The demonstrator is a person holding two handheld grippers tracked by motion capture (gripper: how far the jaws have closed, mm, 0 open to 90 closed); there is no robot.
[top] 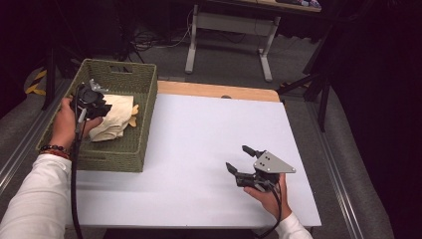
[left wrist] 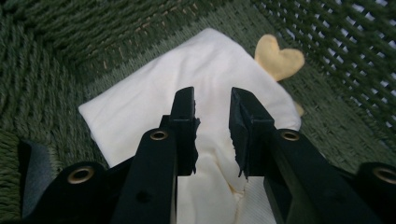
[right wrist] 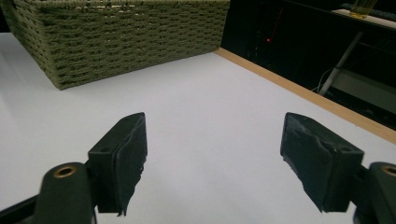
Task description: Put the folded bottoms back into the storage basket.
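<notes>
Cloth: your folded cream cloth (left wrist: 187,88) lies on the floor of the green woven basket (top: 144,124), at the table's left side, with a small yellow heart-shaped piece (left wrist: 279,59) showing at its far edge.
Left gripper: your left gripper (left wrist: 212,123) hangs inside the basket just over the cloth; its jaws stand a narrow gap apart with nothing pinched between them.
Contact: from the left gripper view the pads seem clear of the fabric, though the jaws hide the fold right under them, so you may be brushing it.
Bearing: the cloth lies straight ahead of and below your left jaws, its long axis running roughly along the direction they point.
Right gripper: your right gripper (top: 244,164) sits low over the bare white table (top: 199,149), jaws wide apart and empty, pointing toward the basket.
Nearer hand: your left is right at the cloth; your right is well apart from it.
</notes>
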